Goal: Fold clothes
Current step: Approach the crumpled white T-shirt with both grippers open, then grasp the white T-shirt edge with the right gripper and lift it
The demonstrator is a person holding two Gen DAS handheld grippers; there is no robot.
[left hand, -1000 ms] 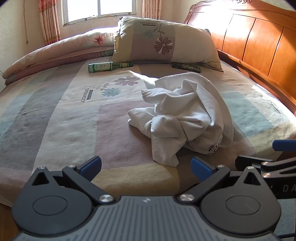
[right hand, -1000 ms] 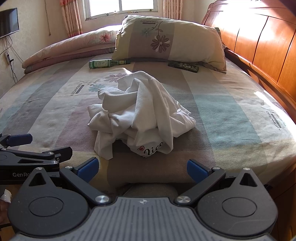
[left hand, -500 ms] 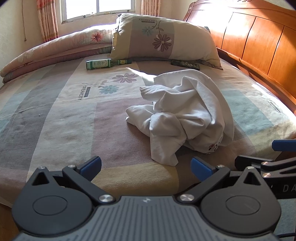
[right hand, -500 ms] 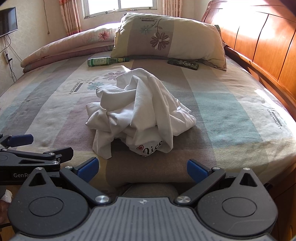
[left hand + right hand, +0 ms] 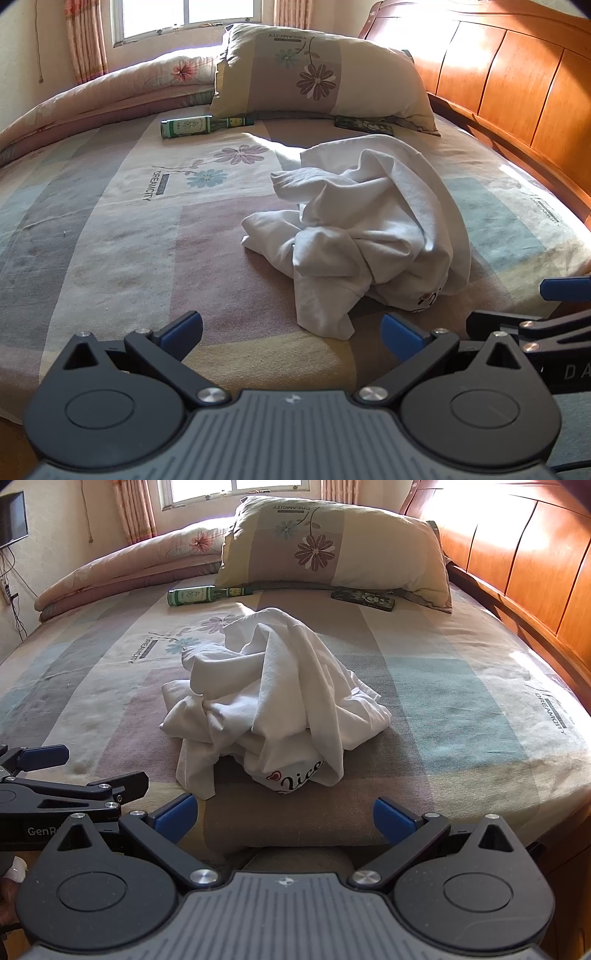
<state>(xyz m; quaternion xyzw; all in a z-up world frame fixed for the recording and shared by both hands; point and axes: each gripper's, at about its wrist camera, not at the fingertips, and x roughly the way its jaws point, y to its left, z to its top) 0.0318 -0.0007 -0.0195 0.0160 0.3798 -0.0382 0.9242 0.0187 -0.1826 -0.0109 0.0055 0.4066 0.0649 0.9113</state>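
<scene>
A crumpled white T-shirt (image 5: pixel 369 229) lies in a heap on the patterned bed sheet (image 5: pixel 110 229). It also shows in the right wrist view (image 5: pixel 280 701), with a printed red heart and black script on its near fold. My left gripper (image 5: pixel 291 328) is open and empty, just short of the shirt's near hanging corner. My right gripper (image 5: pixel 282 814) is open and empty, over the bed's near edge in front of the shirt. Each gripper shows at the side of the other's view: the right one (image 5: pixel 546 314) and the left one (image 5: pixel 74 775).
A green bottle (image 5: pixel 195 126) lies on the bed near a large flowered pillow (image 5: pixel 317 74). A dark flat item (image 5: pixel 364 124) lies in front of the pillow. A rolled quilt (image 5: pixel 92 103) lies at the far left. The wooden headboard (image 5: pixel 517 85) runs along the right.
Both grippers have moved a little forward toward the shirt, which looks slightly larger and closer. The shirt has not moved. Both grippers stay open.
</scene>
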